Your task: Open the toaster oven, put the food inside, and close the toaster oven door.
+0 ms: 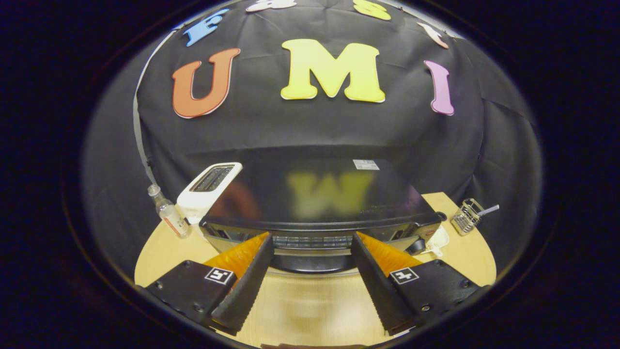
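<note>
My fingers [310, 242] are spread wide and hold nothing, poised above the pale wooden bench [310, 305]. Beyond my left finger stand a clear small bottle [168, 213] and a white slot toaster [206, 191]. The black glossy-topped toaster oven [319, 198] sits just ahead. Beyond my right finger, a wire basket [466, 216] holds a utensil handle.

The tongs [310, 242] hang spread wide above the wooden table [310, 305], gripping nothing. Just ahead of the fingertips stands the black toaster oven [319, 194], its glossy top facing up. Beyond the left finger sit a white toaster [206, 186] and a small clear bottle [168, 213]; beyond the right finger, a wire holder [466, 216]
</note>
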Tool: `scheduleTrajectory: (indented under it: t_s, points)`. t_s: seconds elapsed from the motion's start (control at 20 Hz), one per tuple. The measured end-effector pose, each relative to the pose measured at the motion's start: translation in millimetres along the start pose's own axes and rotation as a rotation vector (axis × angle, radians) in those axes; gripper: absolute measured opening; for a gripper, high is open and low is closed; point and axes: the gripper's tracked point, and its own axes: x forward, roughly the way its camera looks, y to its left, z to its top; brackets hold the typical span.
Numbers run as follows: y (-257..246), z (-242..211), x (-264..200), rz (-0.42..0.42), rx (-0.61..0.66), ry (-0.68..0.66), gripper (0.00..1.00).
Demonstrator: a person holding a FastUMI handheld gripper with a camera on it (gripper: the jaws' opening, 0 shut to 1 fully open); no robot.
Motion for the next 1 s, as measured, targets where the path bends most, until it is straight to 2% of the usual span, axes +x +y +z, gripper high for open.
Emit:
scheduleTrajectory:
  t_s: [0.15, 0.5, 1.0]
  points:
    - [-1, -5, -6, -0.003, -0.017, 0.002, 1.00]
    - [-5, -69, -48, -0.006, -0.046, 0.045, 1.00]
    - [-8, -133, -58, -0.003, -0.067, 0.097, 1.00]
